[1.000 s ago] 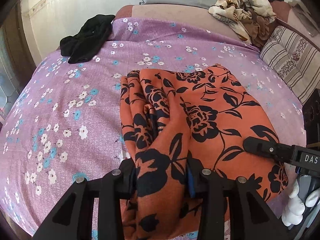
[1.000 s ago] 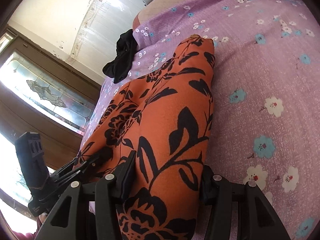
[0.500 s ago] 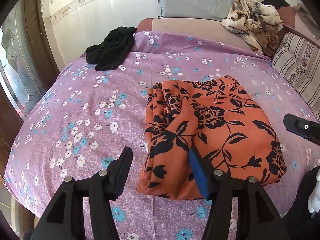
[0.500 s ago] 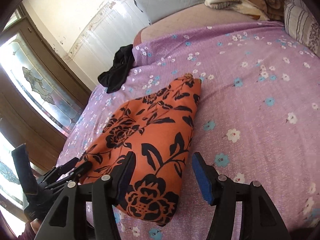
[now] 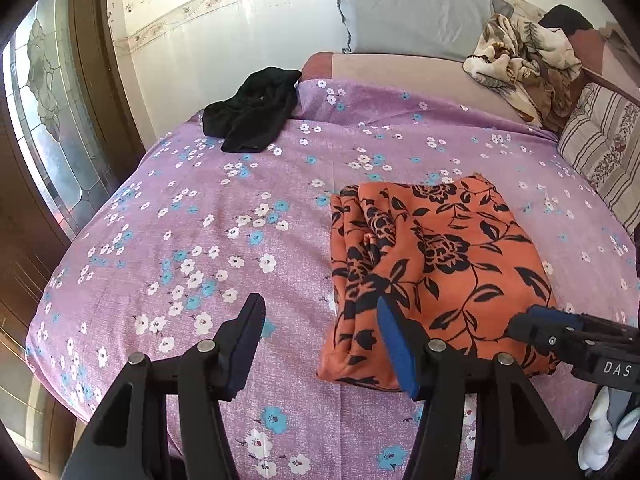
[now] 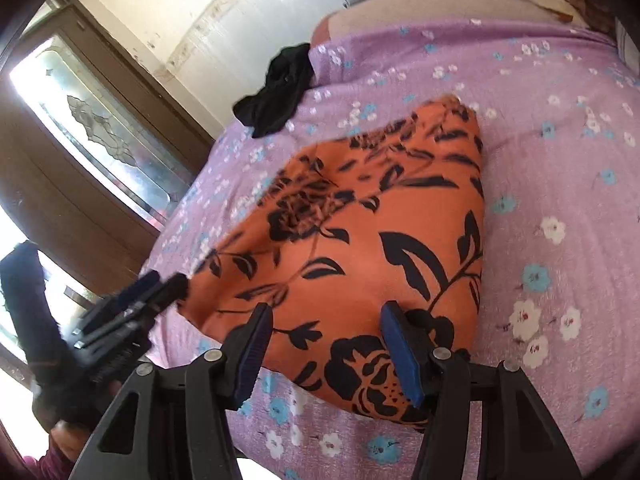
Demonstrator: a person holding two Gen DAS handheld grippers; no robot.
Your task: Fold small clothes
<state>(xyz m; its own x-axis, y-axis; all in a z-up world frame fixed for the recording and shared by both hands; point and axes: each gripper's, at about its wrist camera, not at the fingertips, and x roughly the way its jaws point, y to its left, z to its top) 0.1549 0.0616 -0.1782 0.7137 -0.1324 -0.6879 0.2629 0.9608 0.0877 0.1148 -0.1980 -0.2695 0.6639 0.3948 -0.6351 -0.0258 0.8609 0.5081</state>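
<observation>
- Left wrist view: my left gripper (image 5: 320, 320) hangs above the near edge of the bed (image 5: 200, 240) with its jaws spread moderately wide and nothing between the pads; only the purple flowered sheet shows in the gap.
- The folded orange garment (image 5: 436, 264) with the black flower print lies flat on the sheet, just right of that gap. The blue pad of the right-hand finger overlaps its near left corner in the picture, but I cannot tell whether it touches the cloth.
- My right gripper (image 5: 532, 326) comes in from the lower right, its tips over the garment's near right corner, with a white glove (image 5: 600, 432) under it.
- Farther back, a crumpled black garment (image 5: 252, 110) sits at the far left edge of the sheet, well apart from the orange one. A grey pillow (image 5: 412, 12) leans on the wall, a patterned heap of cloth (image 5: 520, 56) lies at the far right, and a striped cushion (image 5: 600, 148) sits beside it.
- Right wrist view: my right gripper (image 6: 324, 328) has its jaws apart at about half width, holding nothing. The orange garment (image 6: 360, 216) lies on the sheet (image 6: 560, 140) beyond the fingers, its near end seen in the gap.
- The left gripper (image 6: 160, 284) is blurred at the left, tips at the garment's near left corner.
- The black garment (image 6: 280, 88) lies beyond, near the far edge.
</observation>
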